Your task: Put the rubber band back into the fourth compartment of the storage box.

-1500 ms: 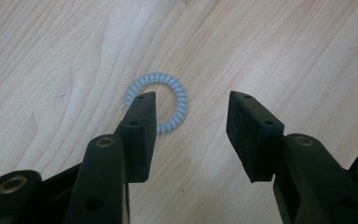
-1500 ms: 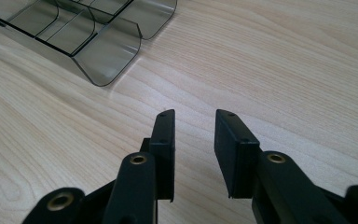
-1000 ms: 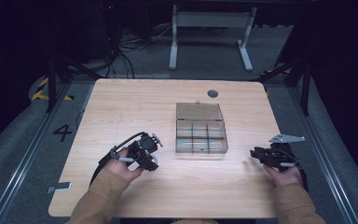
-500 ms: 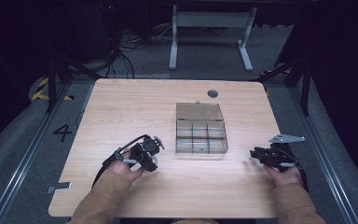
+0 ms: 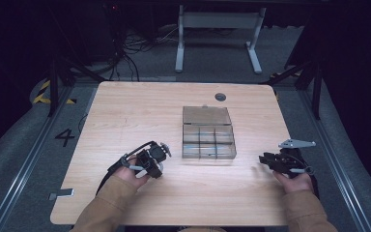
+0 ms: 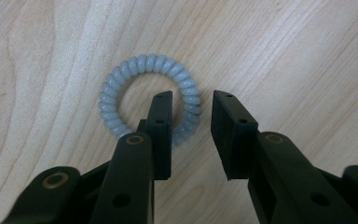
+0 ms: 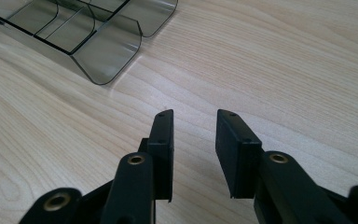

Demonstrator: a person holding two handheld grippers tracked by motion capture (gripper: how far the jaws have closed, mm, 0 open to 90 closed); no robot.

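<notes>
A pale grey-blue spiral hair tie [image 6: 140, 63] lies flat on the wooden table. My left gripper [image 6: 193, 100] points down over it, one jaw inside the ring and the other outside, so the ring's right side sits between them. Its jaws have just been closing, and a gap still shows between the outer pad and the coil. In the high view the left gripper [image 5: 150, 160] is at the near left of the table. My right gripper [image 7: 196, 116] stands open over bare wood, nothing between its jaws, at the near right [image 5: 266, 160].
A clear smoky plastic organiser box [image 5: 207, 135] with several compartments and its lid open sits mid-table between the hands; its rounded corner [image 7: 102, 56] lies ahead-left of the right gripper. A dark round grommet [image 5: 220, 96] is at the far edge.
The left hand has shifted slightly toward the near edge of the table. The right hand and the box have not moved.
</notes>
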